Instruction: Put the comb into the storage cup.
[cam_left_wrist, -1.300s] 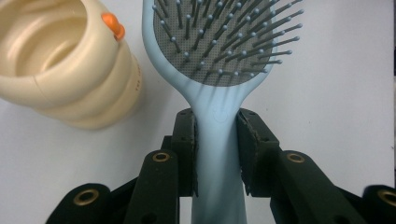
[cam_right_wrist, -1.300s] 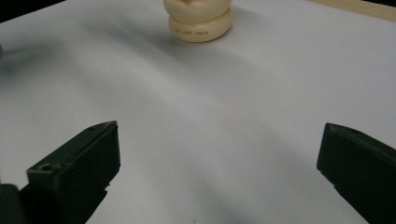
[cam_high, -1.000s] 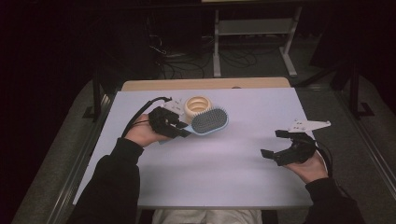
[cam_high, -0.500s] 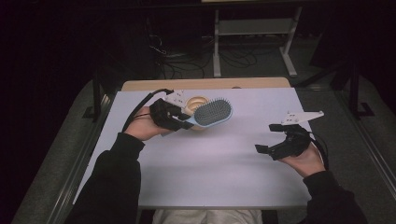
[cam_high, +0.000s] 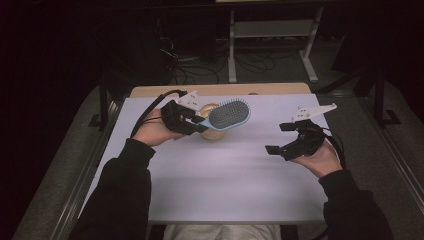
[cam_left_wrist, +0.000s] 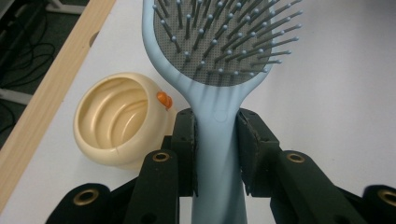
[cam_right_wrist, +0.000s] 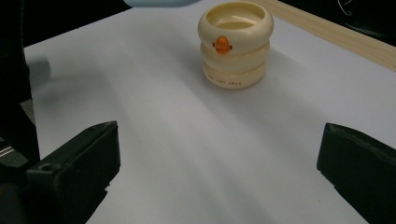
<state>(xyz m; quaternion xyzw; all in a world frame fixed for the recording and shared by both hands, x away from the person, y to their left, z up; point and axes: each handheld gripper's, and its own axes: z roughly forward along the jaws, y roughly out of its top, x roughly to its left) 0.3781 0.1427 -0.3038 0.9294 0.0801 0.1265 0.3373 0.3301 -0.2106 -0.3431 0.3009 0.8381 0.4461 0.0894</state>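
A light blue hairbrush (cam_high: 229, 114) with a grey bristle pad hangs in the air over the far middle of the table. My left gripper (cam_high: 192, 123) is shut on its handle (cam_left_wrist: 218, 154), bristles facing up. Just below and behind the brush stands a cream ring-shaped cup (cam_high: 212, 132) with an orange beak mark (cam_right_wrist: 222, 45), upright and open at the top (cam_left_wrist: 116, 119). Off to the right my right gripper (cam_high: 283, 138) is held open above the table with nothing between its jaws, facing the cup (cam_right_wrist: 236, 44).
The white table top (cam_high: 230, 185) has a wooden strip (cam_high: 220, 90) along its far edge. Beyond it, a dark floor with cables and a metal stand (cam_high: 270, 35). Grey rails (cam_high: 75, 190) run along both table sides.
My left gripper has lifted the brush up and to the right, over the cup. My right gripper has risen and moved a little inward, still open.
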